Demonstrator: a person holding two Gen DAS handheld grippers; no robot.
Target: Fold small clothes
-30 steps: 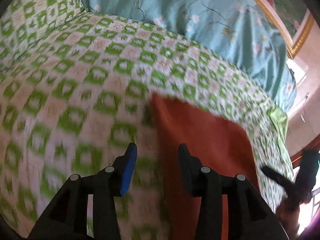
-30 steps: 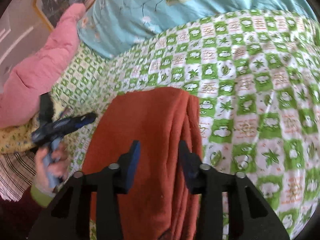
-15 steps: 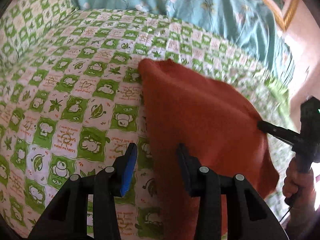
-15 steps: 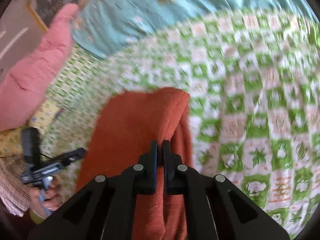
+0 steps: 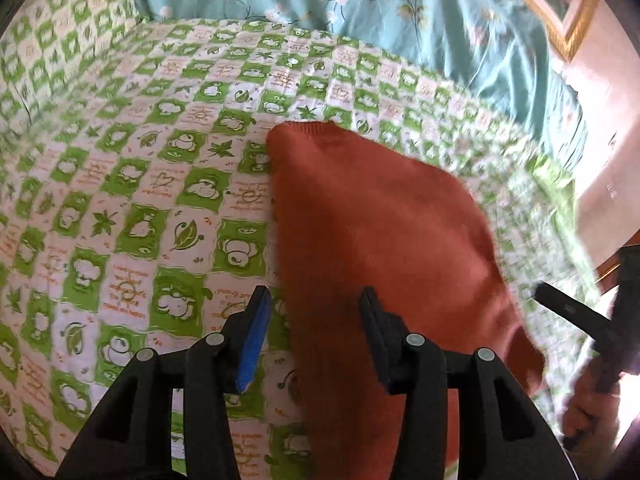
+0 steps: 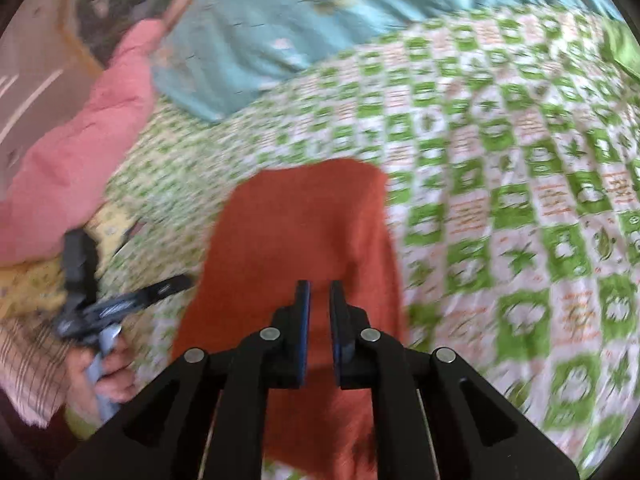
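Note:
An orange-red knitted garment [image 5: 380, 220] lies folded on the green checked bedspread [image 5: 140, 200]. My left gripper [image 5: 314, 312] hovers over its near left edge. Its jaws are opening, with the cloth's edge below the gap and neither pad pressing on it. In the right wrist view the garment [image 6: 304, 232] fills the middle. My right gripper [image 6: 319, 292] is over it. Its jaws are opening, only a narrow gap apart, and no fold is pinched. From the left wrist view the right gripper [image 5: 538, 292] sits just off the garment's right edge. The picture is blurred there.
A teal flowered quilt [image 5: 360, 8] is bunched along the back of the bed. A pink quilt [image 6: 80, 152] lies at the left. Yellow printed cloth [image 6: 36, 280] and striped cloth [image 6: 24, 360] sit near a hand [image 6: 108, 368]. A gilt picture frame [image 5: 576, 12] hangs behind.
My right gripper closed over the garment's right side, then parted slightly and drew back from the edge. My left gripper shifted over the left edge, still open.

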